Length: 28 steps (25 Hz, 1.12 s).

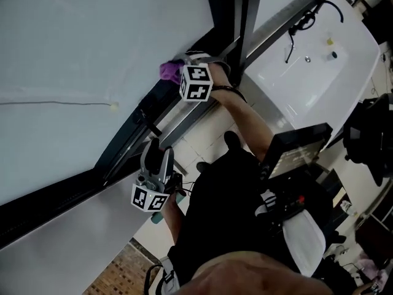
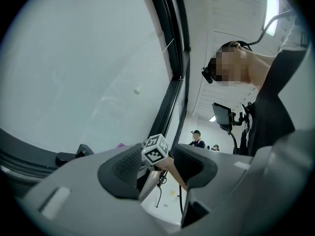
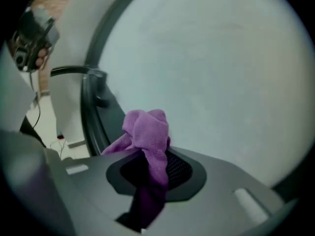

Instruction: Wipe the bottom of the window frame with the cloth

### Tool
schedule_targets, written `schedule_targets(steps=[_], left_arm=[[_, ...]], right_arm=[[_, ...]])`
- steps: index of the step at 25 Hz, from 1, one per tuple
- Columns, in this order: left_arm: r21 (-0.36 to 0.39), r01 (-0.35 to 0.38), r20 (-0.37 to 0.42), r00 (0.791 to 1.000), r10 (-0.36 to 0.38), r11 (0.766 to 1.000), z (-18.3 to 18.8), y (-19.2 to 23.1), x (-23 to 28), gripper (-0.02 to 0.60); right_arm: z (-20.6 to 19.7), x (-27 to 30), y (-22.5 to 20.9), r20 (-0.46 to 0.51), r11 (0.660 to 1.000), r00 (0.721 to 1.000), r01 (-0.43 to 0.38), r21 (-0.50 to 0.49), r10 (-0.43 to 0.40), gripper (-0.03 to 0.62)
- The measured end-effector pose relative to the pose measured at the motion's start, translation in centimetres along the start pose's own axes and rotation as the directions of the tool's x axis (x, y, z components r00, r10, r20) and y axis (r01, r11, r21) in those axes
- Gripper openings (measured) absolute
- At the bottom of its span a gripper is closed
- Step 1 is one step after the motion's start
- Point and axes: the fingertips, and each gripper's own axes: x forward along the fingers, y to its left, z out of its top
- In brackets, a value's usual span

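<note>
Plainly the right gripper is clamped on the purple cloth. One bunched end stands up past the jaw tips and a tail hangs down between them. That bunched end points at the window frame and sits where the dark rail meets the pale glass. It seems to be pressed against the frame, though I cannot tell for sure that it touches.

The left gripper has its jaws apart with nothing between them. Through the gap only the right gripper's marker cube shows, farther along the frame. In the head view this gripper hangs just beside the same rail, nearer the person's body and well apart from the cloth.

The frame's bottom rail runs as a long dark band, from low on the left of the head view up toward the right. Any wiping stroke would therefore have to travel along that line. The right gripper is the nearer one, and the one already carrying the cloth, so the stroke looks to be its job.
</note>
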Motion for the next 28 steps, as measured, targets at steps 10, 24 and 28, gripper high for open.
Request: schedule_targets(steps=[10, 24, 28], left_arm=[[0.065, 0.004, -0.014, 1.0, -0.003, 0.998, -0.1, -2.1, 3.2, 0.207], [0.038, 0.094, -0.004, 0.996, -0.094, 0.995, -0.8, -2.5, 5.6, 0.207], [0.019, 0.168, 0.005, 0.986, -0.168, 0.986, -0.3, -1.9, 5.9, 0.207]], right_arm=[[3.2, 1.0, 3.4, 0.059, 0.986, 0.998, 0.034, -0.166, -0.025, 0.075], [-11.0, -4.1, -10.2, -0.252, 0.911, 0.877, 0.409, -0.056, -0.409, 0.074], [-11.4, -5.1, -10.0, -0.384, 0.905, 0.823, 0.417, -0.089, -0.418, 0.075]])
